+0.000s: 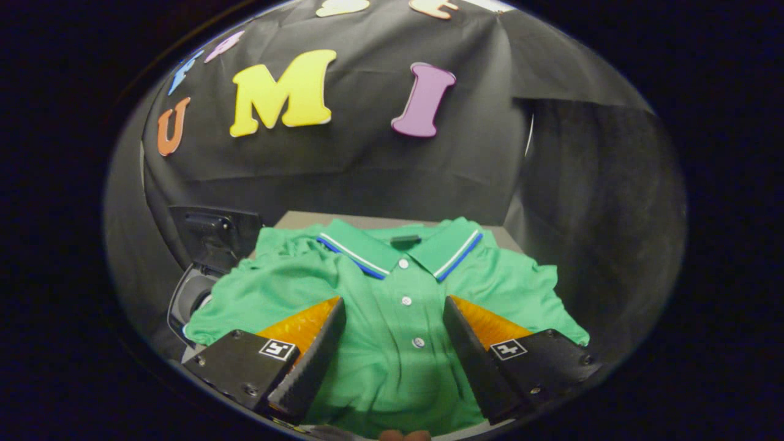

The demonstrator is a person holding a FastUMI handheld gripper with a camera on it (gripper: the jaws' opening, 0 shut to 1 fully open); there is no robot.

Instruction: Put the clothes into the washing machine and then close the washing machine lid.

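On the counter [294, 219], a green shirt [392, 294] lies spread between the wide-open fingers [395, 318], which grip nothing, while the washing machine [195, 294] sits at ten o'clock, lid [214, 236] raised, so loading and closing both remain.

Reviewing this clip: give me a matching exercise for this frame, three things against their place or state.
Things:
1. shirt
2. washer lid
3. gripper

States:
A. raised open, left of the shirt
B. open, fingers apart over the button placket
C. spread flat, collar pointing away from the fingers

Pairs: 1-C, 2-A, 3-B
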